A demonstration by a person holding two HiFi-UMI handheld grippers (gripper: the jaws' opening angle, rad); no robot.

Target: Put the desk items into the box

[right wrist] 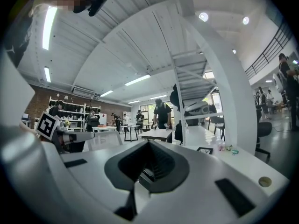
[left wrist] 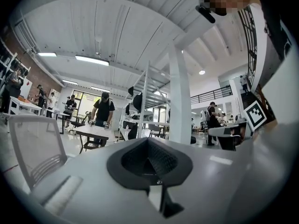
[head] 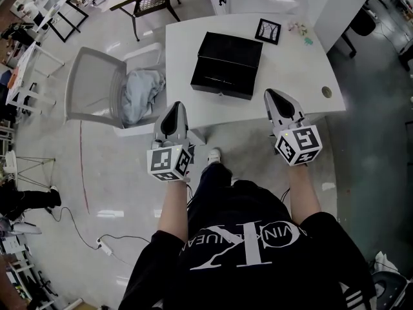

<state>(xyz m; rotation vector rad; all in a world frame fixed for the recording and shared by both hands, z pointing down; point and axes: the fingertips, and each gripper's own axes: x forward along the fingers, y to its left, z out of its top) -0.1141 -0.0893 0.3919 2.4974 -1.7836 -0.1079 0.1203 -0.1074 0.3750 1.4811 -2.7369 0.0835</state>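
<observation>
currently left tongs (head: 174,106) and right tongs (head: 271,94) are hanging clenched, empty, mid-frame; advancing so is risking shoving the seemingly lidded box (head: 227,64) across the tabletop (head: 303,70).

one white desk (head: 303,76) carries one black box (head: 226,65), one black-framed card (head: 268,31) by its far edge, and a few small bits (head: 298,28) at its far right corner, too small to count. one grey chair (head: 90,86) holds one cloth bundle (head: 142,92). two tools: left tool (head: 174,108), right tool (head: 272,97).
</observation>
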